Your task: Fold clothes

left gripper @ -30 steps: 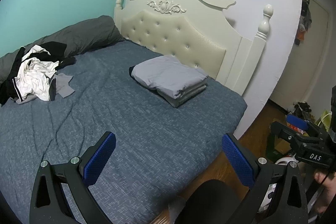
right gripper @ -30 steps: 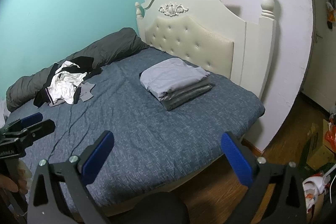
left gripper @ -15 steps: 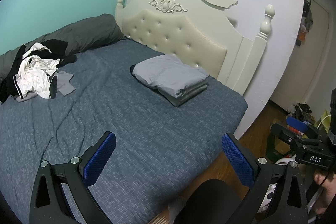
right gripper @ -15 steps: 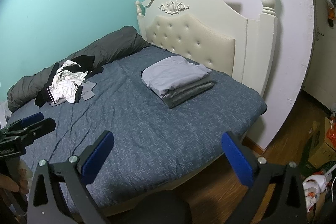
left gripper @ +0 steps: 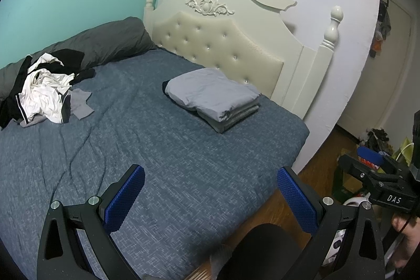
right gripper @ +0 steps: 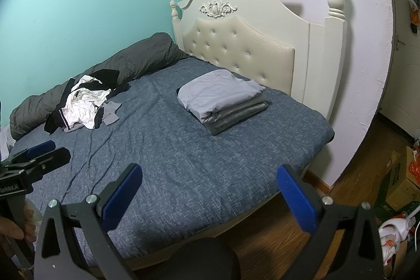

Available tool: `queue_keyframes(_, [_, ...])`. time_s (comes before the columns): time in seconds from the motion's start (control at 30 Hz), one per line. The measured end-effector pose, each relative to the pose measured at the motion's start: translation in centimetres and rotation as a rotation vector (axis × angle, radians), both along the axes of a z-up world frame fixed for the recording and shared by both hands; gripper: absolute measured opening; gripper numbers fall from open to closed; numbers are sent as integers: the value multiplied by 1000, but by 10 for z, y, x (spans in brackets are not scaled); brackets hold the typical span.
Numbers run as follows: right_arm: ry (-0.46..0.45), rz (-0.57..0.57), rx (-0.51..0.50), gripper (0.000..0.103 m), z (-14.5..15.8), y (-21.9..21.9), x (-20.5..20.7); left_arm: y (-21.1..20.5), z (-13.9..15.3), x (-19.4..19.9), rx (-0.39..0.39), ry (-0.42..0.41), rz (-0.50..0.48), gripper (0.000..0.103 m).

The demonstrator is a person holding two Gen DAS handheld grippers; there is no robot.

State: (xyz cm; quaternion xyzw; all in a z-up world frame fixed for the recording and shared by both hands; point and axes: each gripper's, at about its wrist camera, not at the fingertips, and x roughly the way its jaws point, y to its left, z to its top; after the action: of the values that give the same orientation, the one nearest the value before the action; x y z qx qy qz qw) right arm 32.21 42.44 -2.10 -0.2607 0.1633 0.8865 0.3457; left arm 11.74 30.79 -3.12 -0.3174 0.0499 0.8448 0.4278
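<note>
- The pile of clothes (left gripper: 44,93) lies at ten o'clock on the bed (left gripper: 162,162). It looks soft, light and floppy; grab an edge.
- The folded stack (left gripper: 212,99) sits at one o'clock, near the headboard (left gripper: 223,49).
- Left hand-held gripper (left gripper: 210,196) and right hand-held gripper (right gripper: 208,193) are both wide open, holding nothing. Nothing blocks the way.
</note>
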Motion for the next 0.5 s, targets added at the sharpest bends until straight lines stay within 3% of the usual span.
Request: queue_keyframes(0.5, [0, 2, -2, 103, 0, 2, 0, -1, 0, 0, 5, 1, -2, 103])
